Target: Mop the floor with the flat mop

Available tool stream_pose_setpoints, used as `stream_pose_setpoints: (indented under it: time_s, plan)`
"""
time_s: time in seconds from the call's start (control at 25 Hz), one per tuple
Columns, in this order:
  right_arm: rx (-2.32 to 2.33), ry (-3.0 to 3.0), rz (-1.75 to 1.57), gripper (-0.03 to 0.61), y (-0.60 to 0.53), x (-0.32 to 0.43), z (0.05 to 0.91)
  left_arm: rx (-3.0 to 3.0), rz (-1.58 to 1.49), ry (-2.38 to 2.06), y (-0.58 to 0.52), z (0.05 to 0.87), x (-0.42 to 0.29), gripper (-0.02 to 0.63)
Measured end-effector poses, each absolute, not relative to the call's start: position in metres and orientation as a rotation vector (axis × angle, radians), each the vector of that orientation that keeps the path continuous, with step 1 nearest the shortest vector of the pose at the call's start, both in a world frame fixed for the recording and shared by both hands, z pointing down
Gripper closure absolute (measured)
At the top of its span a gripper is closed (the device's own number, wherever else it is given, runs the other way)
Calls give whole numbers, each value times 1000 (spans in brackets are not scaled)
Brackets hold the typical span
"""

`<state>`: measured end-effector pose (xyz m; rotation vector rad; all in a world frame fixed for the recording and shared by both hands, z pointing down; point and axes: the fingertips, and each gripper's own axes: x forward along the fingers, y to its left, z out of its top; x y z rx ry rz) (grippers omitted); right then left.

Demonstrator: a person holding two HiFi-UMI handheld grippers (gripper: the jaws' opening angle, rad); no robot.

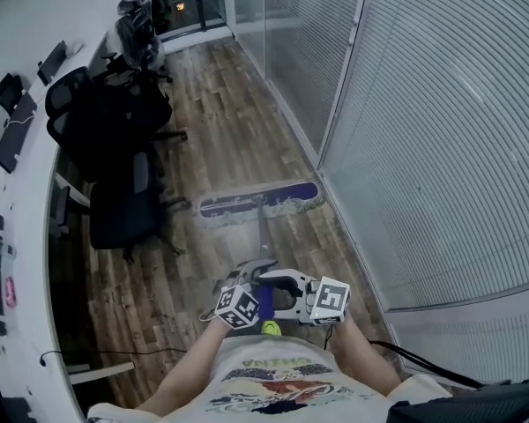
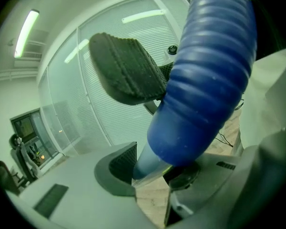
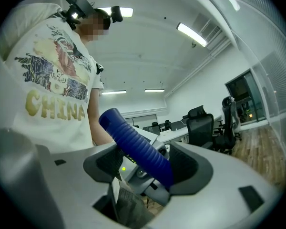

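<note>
Mop handle grip point(image 3: 138, 147), between the right gripper point(image 3: 150, 167) jaws: blue ribbed sleeve, rubber-like, matt. Pads point(image 3: 104, 162): dark, finely ridged. Gripper shell: smooth matt grey plastic. Pole point(image 1: 263, 227) beyond the jaws: pale, metal-looking. Mop head point(image 1: 260, 199): blue cloth, shaggy pale fringe. Floor point(image 1: 220, 104): wood-grain planks, low sheen.

White T-shirt point(image 3: 52, 75), gold lettering, colourful print; grey left gripper point(image 2: 129, 123), right gripper point(image 3: 148, 168), black ribbed pads point(image 2: 126, 70).
</note>
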<state>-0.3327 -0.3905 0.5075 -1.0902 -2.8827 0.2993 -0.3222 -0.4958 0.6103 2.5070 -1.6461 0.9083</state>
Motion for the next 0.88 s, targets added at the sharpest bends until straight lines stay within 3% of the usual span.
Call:
stream_pose_setpoints:
  time_s: [0.44,0.88]
  plan:
    - [-1098,-2904,324,308,-319,-285,487,2481,820,-1680,-424,594,-276,515]
    - [-1112,-2870,294,308,-166,-220,496,2481,744,-1720,-275,599,-208,514]
